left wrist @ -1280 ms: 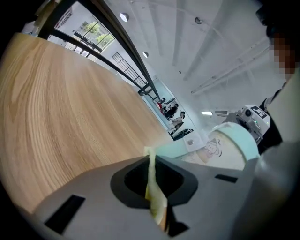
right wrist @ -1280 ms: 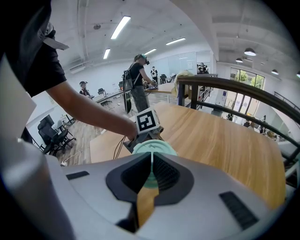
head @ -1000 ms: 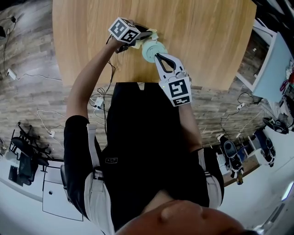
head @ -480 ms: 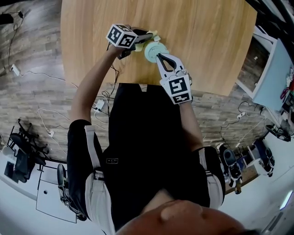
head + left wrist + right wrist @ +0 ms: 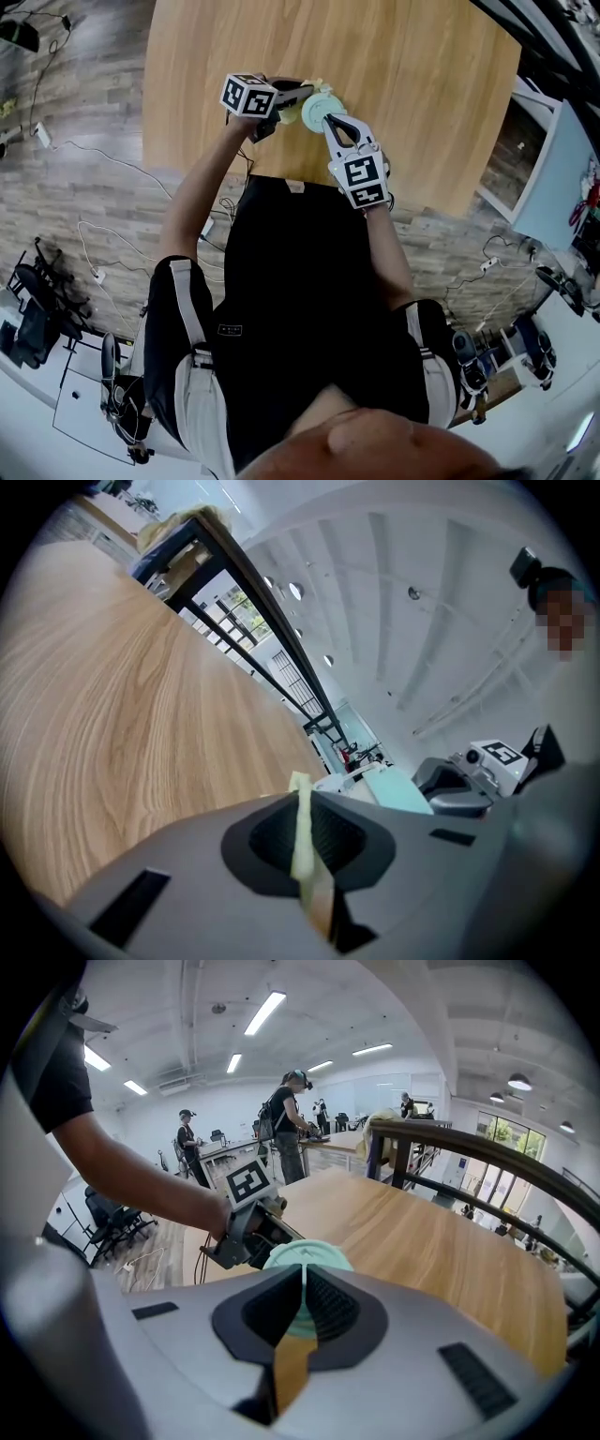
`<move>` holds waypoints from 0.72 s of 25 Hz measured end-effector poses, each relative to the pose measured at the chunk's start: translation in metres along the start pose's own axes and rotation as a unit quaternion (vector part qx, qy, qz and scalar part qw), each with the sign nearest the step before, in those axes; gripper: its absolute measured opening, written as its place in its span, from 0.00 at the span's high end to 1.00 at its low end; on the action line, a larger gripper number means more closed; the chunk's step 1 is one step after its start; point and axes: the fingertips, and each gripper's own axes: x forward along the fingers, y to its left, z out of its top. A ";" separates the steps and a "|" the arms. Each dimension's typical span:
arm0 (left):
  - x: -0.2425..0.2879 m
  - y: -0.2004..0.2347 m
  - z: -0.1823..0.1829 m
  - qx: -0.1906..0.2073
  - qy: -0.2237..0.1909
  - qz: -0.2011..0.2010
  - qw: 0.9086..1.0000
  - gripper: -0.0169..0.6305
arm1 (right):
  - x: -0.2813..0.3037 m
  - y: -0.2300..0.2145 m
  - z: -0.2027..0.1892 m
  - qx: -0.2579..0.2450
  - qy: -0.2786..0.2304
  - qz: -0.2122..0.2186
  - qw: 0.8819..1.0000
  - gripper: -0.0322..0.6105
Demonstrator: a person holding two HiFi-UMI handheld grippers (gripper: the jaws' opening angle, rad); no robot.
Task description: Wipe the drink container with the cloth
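Note:
The mint-green drink container [image 5: 320, 109] stands on the wooden table [image 5: 412, 66] near its front edge. My right gripper [image 5: 330, 120] is shut on the container's near side, and in the right gripper view the round lid [image 5: 309, 1256] sits right at the closed jaws of that gripper [image 5: 302, 1271]. My left gripper [image 5: 302, 92] comes in from the left, shut on a thin pale-yellow cloth [image 5: 315, 85]. The cloth [image 5: 302, 834] runs as a strip between the closed jaws of the left gripper [image 5: 302, 803], right beside the container [image 5: 401, 790]. The container's lower body is hidden.
The table's front edge [image 5: 281, 176] lies just below both grippers, with plank floor and cables [image 5: 94, 159] beyond it. A dark metal railing [image 5: 487, 1171] runs along the table's far side. People stand at desks [image 5: 291, 1124] in the background.
The head camera has shifted, so the table sits lower in the picture. Both grippers stay shut at the container; the left one with the cloth has moved slightly along its side.

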 end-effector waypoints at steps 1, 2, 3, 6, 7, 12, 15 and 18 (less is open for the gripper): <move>-0.001 -0.001 0.002 -0.002 -0.008 0.002 1.000 0.93 | 0.001 -0.001 0.000 -0.002 0.000 0.001 1.000 0.89; -0.003 -0.002 0.004 -0.005 -0.016 0.004 1.000 0.93 | 0.002 -0.001 0.000 -0.004 0.000 0.001 1.000 0.89; -0.006 -0.003 0.006 -0.007 -0.025 0.006 1.000 0.93 | 0.003 -0.002 -0.001 -0.005 0.001 0.002 1.000 0.89; -0.014 -0.004 0.011 -0.014 -0.053 0.013 0.998 0.93 | 0.006 -0.003 -0.001 -0.008 -0.001 0.003 1.000 0.89; -0.016 -0.005 0.012 -0.016 -0.061 0.015 0.998 0.93 | 0.007 -0.002 -0.001 -0.010 -0.001 0.003 1.000 0.89; -0.027 -0.012 0.010 -0.028 -0.091 0.023 0.995 0.93 | 0.007 0.000 -0.003 -0.016 -0.003 0.001 1.000 0.89; -0.034 -0.016 0.010 -0.030 -0.104 0.025 0.994 0.93 | 0.010 0.002 -0.001 -0.018 -0.004 0.002 1.000 0.89; -0.041 -0.020 0.011 -0.032 -0.120 0.030 0.992 0.93 | 0.010 0.001 0.002 -0.023 -0.006 0.000 1.000 0.89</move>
